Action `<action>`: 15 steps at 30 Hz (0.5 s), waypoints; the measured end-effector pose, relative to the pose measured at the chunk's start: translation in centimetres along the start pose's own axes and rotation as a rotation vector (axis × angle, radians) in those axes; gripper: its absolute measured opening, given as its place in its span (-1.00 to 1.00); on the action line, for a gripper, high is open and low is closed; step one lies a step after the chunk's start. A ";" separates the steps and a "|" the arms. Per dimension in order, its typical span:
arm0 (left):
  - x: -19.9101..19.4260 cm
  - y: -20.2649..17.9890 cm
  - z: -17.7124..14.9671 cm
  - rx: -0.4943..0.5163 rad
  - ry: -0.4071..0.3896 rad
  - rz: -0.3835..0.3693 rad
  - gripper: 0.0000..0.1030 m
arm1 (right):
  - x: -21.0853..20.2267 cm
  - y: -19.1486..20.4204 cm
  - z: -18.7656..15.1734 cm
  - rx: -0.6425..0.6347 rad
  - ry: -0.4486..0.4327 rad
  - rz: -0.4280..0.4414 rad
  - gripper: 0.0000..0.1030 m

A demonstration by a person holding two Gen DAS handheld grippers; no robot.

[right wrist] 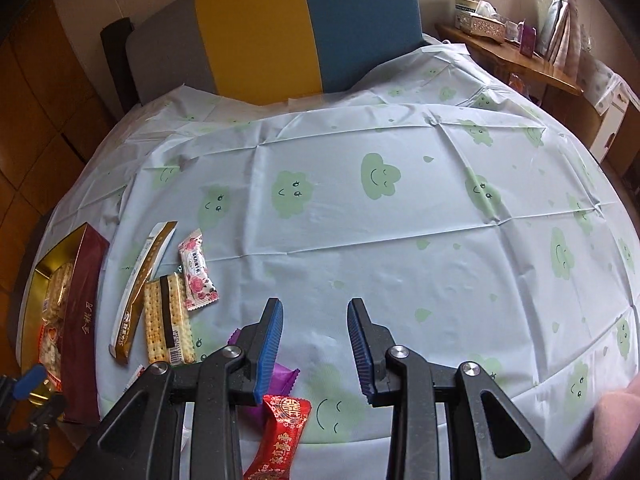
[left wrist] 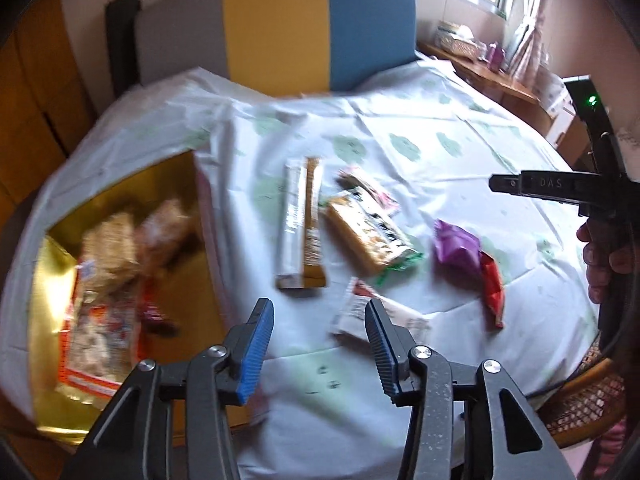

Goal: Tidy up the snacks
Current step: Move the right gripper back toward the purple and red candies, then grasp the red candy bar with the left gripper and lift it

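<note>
Presently left gripper is wide open, empty, above a white packet near the table's front edge. Right gripper is also open and empty; purple packet and red packet lie beneath it. Gold box, at the left edge, holds snacks.

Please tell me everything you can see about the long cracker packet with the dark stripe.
The long clear cracker packet with the dark stripe lies flat on the cloud-printed tablecloth. Pale square crackers show through its transparent wrapper, with a barcode label at the near end. It rests between the long white-and-gold stick packet and the white rose-printed candy packet, slightly overlapping the latter's near end as it looks. No gripper touches it; the left view shows it blurred.
</note>
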State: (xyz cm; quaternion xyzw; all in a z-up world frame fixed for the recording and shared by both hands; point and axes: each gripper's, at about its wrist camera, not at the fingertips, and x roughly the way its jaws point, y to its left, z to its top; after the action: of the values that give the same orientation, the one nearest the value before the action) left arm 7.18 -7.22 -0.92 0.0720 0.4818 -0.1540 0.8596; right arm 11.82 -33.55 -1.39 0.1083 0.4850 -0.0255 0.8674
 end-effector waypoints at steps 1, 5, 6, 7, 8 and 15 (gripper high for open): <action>0.2 -0.3 0.1 0.001 0.008 -0.003 -0.12 | 0.1 0.0 0.0 0.000 0.005 0.001 -0.34; 1.4 -1.1 0.5 0.001 0.052 -0.022 -0.37 | 0.3 0.1 0.0 -0.006 0.021 0.003 -0.34; 1.6 -1.2 0.5 0.002 0.061 -0.035 -0.45 | 0.4 0.1 0.0 -0.006 0.025 0.007 -0.34; 1.7 -1.6 0.4 0.014 0.069 -0.048 -0.45 | 0.4 0.1 0.0 -0.005 0.028 0.012 -0.34; 1.8 -1.9 0.2 0.026 0.074 -0.056 -0.45 | 0.5 0.1 0.0 -0.003 0.033 0.018 -0.34; 2.3 -4.7 -0.9 0.092 0.119 -0.146 -0.45 | 0.9 -0.1 -0.1 0.013 0.065 0.020 -0.34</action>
State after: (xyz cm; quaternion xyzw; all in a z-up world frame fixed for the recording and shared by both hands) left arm 5.97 -11.85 -3.24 0.0851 0.5285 -0.2335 0.8117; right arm 12.14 -33.54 -2.20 0.1194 0.5115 -0.0161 0.8508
